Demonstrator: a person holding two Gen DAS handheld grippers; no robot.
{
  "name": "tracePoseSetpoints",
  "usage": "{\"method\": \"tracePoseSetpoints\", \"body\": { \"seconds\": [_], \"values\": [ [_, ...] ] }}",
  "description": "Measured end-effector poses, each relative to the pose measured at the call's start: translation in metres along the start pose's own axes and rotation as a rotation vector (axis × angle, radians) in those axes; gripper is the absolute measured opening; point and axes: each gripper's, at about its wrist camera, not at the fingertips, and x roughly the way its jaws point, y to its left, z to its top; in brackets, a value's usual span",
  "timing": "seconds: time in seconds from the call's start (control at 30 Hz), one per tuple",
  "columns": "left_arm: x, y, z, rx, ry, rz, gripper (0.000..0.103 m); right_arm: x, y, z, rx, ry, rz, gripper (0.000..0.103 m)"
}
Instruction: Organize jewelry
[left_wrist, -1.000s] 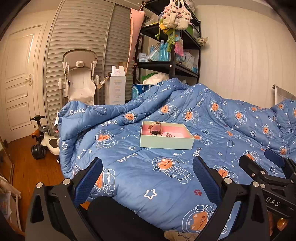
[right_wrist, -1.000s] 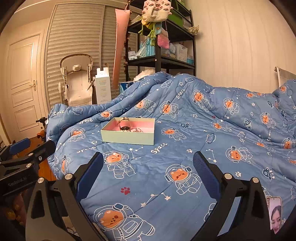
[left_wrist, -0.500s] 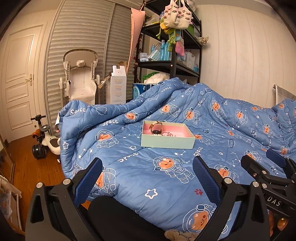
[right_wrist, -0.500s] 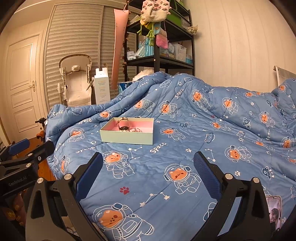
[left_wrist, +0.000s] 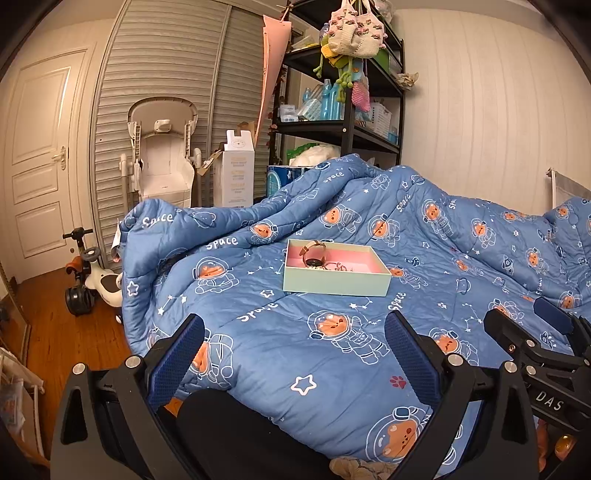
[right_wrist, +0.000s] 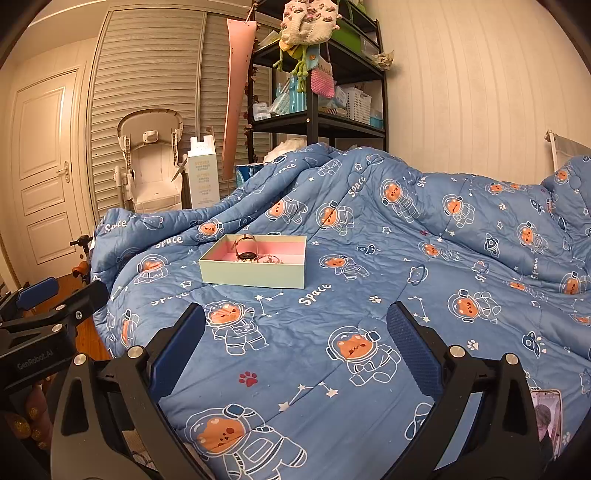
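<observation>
On the bed, a blue quilt (left_wrist: 332, 343) printed with astronaut bears and the word "Space" carries a pale green box (left_wrist: 334, 266) with pink lining, sitting at about 12 o'clock from both grippers, well apart from them. Inside the box: a watch (left_wrist: 314, 254) standing on edge at the left end, loose small jewelry (left_wrist: 338, 266) just beside it, too small to identify piece by piece.

Left gripper (left_wrist: 293, 360): jaws spread wide, nothing between the blue pads. Right gripper (right_wrist: 295, 349): same, spread wide and empty.

Readable text: "DAS" on the right gripper body (left_wrist: 546, 400) seen at 4 o'clock in the left view; "GenRobot.AI" on the left gripper body (right_wrist: 35, 360) at 8 o'clock in the right view. Tall white carton (left_wrist: 238, 173) by the louvred doors has print, not legible.

View differences: only the left view shows the ride-on toy (left_wrist: 90, 275) on the wood floor at 9 o'clock, plus a dark-clothed leg (left_wrist: 229, 428) at 6 o'clock. Only the right view shows a phone (right_wrist: 546, 417) lying on the quilt at 4 o'clock, screen lit. Both show the black shelf (right_wrist: 317, 118) at 12 o'clock.
</observation>
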Motion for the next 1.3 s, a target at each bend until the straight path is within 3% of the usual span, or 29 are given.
{"method": "tracePoseSetpoints", "body": {
  "seconds": [1.3],
  "values": [
    [0.001,0.014,-0.005,-0.005,0.038,0.029,0.096,0.0,0.0,0.0,0.0,-0.001,0.0,0.097]
  ]
}}
